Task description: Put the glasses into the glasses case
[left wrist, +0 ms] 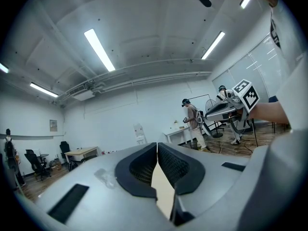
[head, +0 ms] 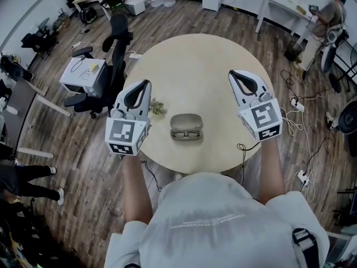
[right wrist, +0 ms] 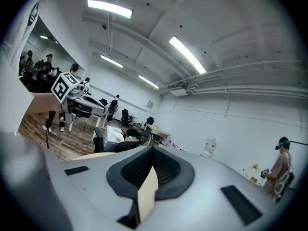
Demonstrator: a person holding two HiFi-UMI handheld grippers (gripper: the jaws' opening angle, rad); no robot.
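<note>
An open olive-grey glasses case lies on the round beige table, near its front edge, with the dark-framed glasses resting inside it. My left gripper is held above the table to the left of the case, jaws shut and empty. My right gripper hovers to the right of the case, likewise shut with nothing in it. Both grippers are apart from the case. In the left gripper view the jaws meet and point out into the room; the right gripper view shows the same.
A small green object lies on the table beside my left gripper. A black office chair and a white box stand left of the table. Cables and a power strip run over the floor at the right.
</note>
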